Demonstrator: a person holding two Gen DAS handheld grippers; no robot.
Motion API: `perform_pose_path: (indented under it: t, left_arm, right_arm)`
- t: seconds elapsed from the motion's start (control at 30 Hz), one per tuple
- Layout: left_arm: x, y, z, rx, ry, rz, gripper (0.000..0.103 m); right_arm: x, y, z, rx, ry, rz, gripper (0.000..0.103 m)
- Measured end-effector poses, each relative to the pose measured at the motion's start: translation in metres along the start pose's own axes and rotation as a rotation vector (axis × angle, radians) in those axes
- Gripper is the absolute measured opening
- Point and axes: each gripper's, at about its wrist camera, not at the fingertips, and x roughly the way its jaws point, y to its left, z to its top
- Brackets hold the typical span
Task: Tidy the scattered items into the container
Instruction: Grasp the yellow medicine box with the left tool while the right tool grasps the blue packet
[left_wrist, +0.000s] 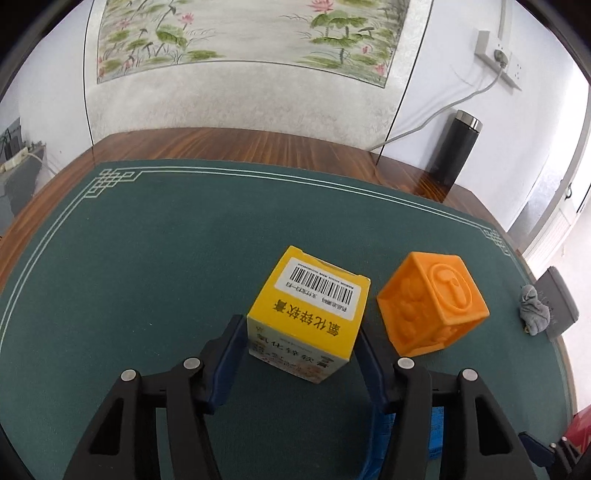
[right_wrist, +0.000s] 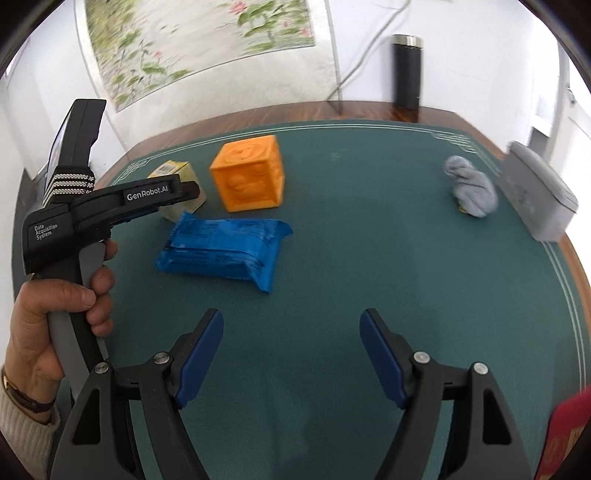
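A yellow medicine box (left_wrist: 310, 310) stands on the green mat (left_wrist: 147, 277). My left gripper (left_wrist: 299, 328) has its jaws on both sides of the box; I cannot tell whether the pads touch it. An orange embossed cube (left_wrist: 432, 302) sits just right of the box. In the right wrist view the left gripper's tip is at the box (right_wrist: 177, 173), with the cube (right_wrist: 251, 173) beside it and a blue snack packet (right_wrist: 225, 251) in front. My right gripper (right_wrist: 291, 332) is open and empty above the mat. A grey rolled cloth (right_wrist: 471, 190) lies at the far right.
A grey lidded box (right_wrist: 539, 195) stands at the mat's right edge. A black flask (right_wrist: 406, 70) stands on the wooden table at the back. Something red (right_wrist: 569, 435) shows at the lower right corner. A wall with a painting is behind the table.
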Motion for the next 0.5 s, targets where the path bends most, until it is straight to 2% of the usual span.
perform_pose_path:
  t: [0.23,0.27,0.5]
  left_arm:
    - [-0.011,0.023,0.013,-0.065,-0.002,-0.051,0.059]
    - [-0.013,0.025,0.014,-0.071,-0.007,-0.052,0.059]
    - [-0.014,0.047,0.026,-0.124,-0.007,-0.074,0.059]
  right_arm:
    - [0.021,0.015,0.014,0.064,0.052,0.146,0.08]
    - [0.023,0.018,0.017,0.062,0.048,0.141,0.083]
    - [0.046,0.035,0.041,0.044,0.028,0.104,0.083]
